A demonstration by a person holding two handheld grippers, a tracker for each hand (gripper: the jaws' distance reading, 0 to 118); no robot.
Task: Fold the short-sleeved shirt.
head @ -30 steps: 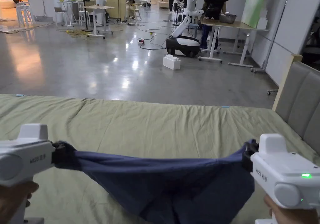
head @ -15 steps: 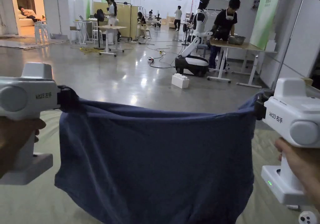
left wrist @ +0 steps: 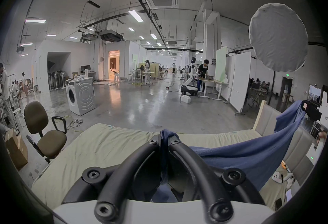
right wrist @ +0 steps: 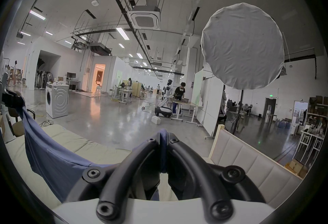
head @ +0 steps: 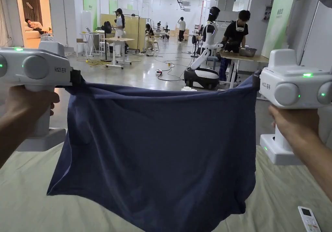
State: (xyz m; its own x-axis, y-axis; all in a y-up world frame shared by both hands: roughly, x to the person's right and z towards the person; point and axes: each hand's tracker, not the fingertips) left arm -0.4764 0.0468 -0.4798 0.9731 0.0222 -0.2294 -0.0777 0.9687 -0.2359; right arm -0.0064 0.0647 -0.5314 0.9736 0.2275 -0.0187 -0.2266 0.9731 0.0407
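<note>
The left hand-held gripper [head: 77, 80] is clamped on one top corner of the blue shirt [head: 162, 151]; the right hand-held gripper [head: 256, 80] is clamped on the other; the shirt hangs spread between them above the bed [head: 26, 190]; a remote [head: 308, 219] lies on the bed.

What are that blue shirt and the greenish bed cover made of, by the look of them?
The blue shirt looks like soft matte knit, probably cotton jersey: it drapes limply and sags between the clamps. The greenish bed cover seems a thin woven sheet, dull, with fine creases. Exact fibres can't be told.
</note>
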